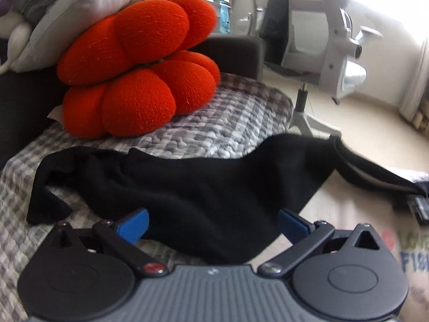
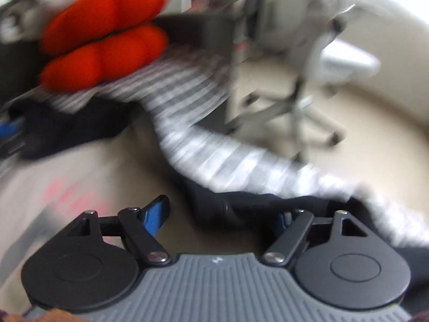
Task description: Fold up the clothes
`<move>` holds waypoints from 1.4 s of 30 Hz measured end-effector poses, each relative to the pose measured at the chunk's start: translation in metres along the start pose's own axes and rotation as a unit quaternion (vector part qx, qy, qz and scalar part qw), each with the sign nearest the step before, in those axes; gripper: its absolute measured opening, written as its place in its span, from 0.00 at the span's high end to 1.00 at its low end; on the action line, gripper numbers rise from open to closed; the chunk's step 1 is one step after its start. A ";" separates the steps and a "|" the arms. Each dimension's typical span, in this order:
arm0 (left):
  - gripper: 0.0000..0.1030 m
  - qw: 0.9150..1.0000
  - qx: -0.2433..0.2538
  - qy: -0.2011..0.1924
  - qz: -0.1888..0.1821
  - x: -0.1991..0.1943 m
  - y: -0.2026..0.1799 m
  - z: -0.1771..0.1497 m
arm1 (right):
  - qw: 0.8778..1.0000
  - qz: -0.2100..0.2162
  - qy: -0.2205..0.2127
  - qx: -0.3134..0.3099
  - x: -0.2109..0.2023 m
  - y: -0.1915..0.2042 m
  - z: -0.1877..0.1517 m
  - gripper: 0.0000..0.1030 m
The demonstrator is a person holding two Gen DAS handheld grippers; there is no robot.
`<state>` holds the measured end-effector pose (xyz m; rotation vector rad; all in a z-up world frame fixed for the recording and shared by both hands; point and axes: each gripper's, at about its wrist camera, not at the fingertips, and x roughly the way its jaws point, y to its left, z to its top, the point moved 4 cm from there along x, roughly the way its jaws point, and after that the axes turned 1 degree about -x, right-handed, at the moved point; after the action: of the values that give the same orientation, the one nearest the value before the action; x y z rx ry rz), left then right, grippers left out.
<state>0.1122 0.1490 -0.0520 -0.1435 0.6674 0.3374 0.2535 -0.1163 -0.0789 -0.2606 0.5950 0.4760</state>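
Observation:
A black garment (image 1: 187, 187) lies crumpled across the checked blanket (image 1: 228, 118), partly over a cream printed garment (image 1: 348, 214) at the right. My left gripper (image 1: 213, 226) is open, its blue fingertips (image 1: 134, 225) spread on either side of the black cloth's near edge. In the blurred right wrist view, my right gripper (image 2: 222, 217) is open over a dark fold of cloth (image 2: 233, 206) beside the cream garment (image 2: 93, 174). The left gripper shows at that view's left edge (image 2: 10, 131).
Two stacked orange pumpkin cushions (image 1: 139, 67) and a grey pillow (image 1: 88, 8) sit at the back left. A white office chair (image 1: 335, 53) stands on the pale floor to the right. The blanket's edge (image 2: 241, 161) curves across the right wrist view.

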 end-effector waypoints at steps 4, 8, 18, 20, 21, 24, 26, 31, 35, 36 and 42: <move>0.00 1.000 -0.004 0.000 -0.014 -0.003 0.002 0.001 | 0.993 -0.049 -0.050 0.097 -0.016 -0.033 0.027 0.25; 0.00 1.000 -0.005 0.007 -0.024 0.000 0.003 0.002 | 0.996 -0.048 -0.030 0.065 -0.046 -0.043 0.015 0.24; 0.00 0.996 -0.070 0.041 -0.041 0.014 0.041 0.022 | 0.961 -0.124 0.029 0.245 -0.104 -0.165 -0.073 0.24; 0.00 0.993 -0.090 0.055 -0.054 0.015 0.055 0.029 | 0.951 -0.144 0.028 0.274 -0.114 -0.187 -0.087 0.24; 0.00 0.992 -0.094 0.060 -0.055 0.015 0.061 0.033 | 0.947 -0.153 0.025 0.282 -0.118 -0.197 -0.091 0.24; 0.00 0.993 -0.074 0.084 -0.039 0.014 0.072 0.042 | 0.929 -0.190 0.018 0.316 -0.131 -0.228 -0.102 0.24; 0.00 0.993 -0.065 0.096 -0.036 0.007 0.078 0.047 | 0.911 -0.209 0.015 0.355 -0.139 -0.247 -0.110 0.24; 0.00 0.994 -0.050 0.089 -0.044 -0.001 0.086 0.045 | 0.936 -0.145 0.054 0.315 -0.127 -0.226 -0.113 0.24; 0.00 0.990 -0.070 0.103 -0.064 0.011 0.089 0.025 | 0.938 -0.061 0.063 0.335 -0.115 -0.195 -0.116 0.24; 0.00 0.987 -0.085 0.114 -0.080 0.015 0.088 0.017 | 0.928 -0.039 0.057 0.366 -0.112 -0.194 -0.118 0.24; 0.00 0.981 -0.134 0.096 -0.099 0.025 0.085 0.001 | 0.931 -0.095 0.052 0.348 -0.102 -0.180 -0.107 0.78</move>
<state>0.1015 0.2352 -0.0686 -0.5005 0.7892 0.2223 0.2190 -0.3463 -0.0861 0.3350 0.7965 0.0434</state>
